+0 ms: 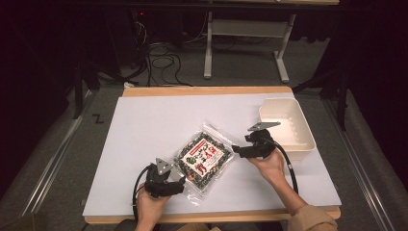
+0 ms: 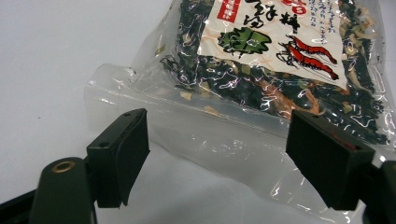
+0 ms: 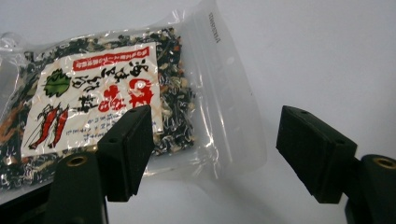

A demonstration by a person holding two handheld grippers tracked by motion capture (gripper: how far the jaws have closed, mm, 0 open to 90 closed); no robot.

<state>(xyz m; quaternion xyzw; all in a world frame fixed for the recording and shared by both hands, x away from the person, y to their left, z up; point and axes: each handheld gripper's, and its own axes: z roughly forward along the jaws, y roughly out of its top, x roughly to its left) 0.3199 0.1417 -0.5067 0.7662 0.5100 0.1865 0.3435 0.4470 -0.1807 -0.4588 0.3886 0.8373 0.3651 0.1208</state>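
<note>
A clear plastic zip bag of dark dried seaweed with a white, red-lettered label (image 1: 204, 157) is lying flat on the white table board (image 1: 144, 144), between the two hands. The left gripper (image 2: 217, 156) is resting with its jaws spread wide astride the bag's empty sealed end, not pinching it. The right gripper (image 3: 212, 154) is standing just as wide at the zip end, holding nothing. I judge they are lining up a two-handed pickup; next, both need to clamp the film. The white plastic bin (image 1: 287, 126) is sitting near the board's right edge, with open room on the left.
</note>
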